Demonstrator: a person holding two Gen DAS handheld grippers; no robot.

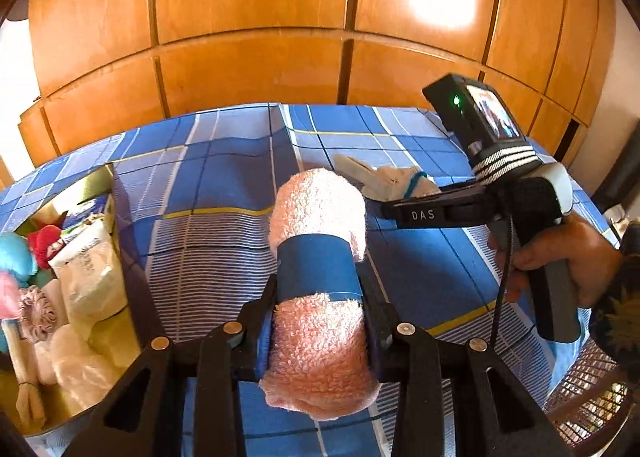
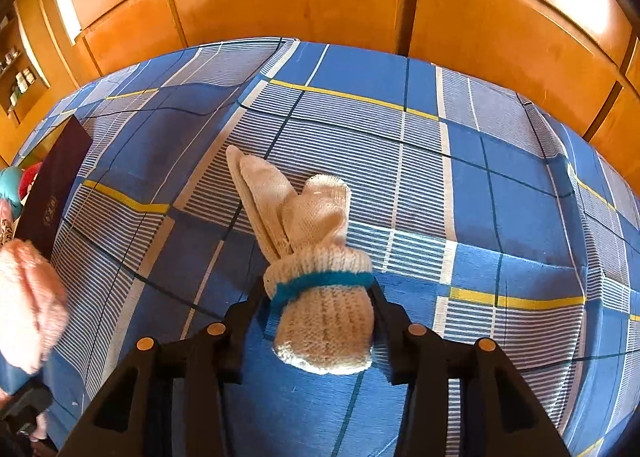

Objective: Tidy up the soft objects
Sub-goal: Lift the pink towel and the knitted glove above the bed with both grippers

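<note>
Left gripper clamped on a rolled pink towel with a blue paper band; pads press both sides of the roll, which is lifted clear of the bed cover. Its far end sticks out past the fingers and its near end bulges toward the camera.

Right gripper has a cream knit glove bundle with a teal cuff stripe between its fingers. Log figure went up, then levelled; whether the pads press the knit, cannot tell. The bundle's loose ends point toward the far edge of the bed and lie on the blue plaid cover.

In the left wrist view the right gripper sits just beside the towel's far end, on its right, with the person's hand on the handle; the two tools are close there.

An open box stands at the left edge of the bed, gold inside, dark wall outside. Already packed: white plastic bag, red soft item, turquoise item, pink scrunchie, more pale soft pieces. Little free space visible inside.

Middle and right of the cover are open, with only wrinkles. A wooden wardrobe stands right behind the far edge. A wicker surface shows at the near right corner.
</note>
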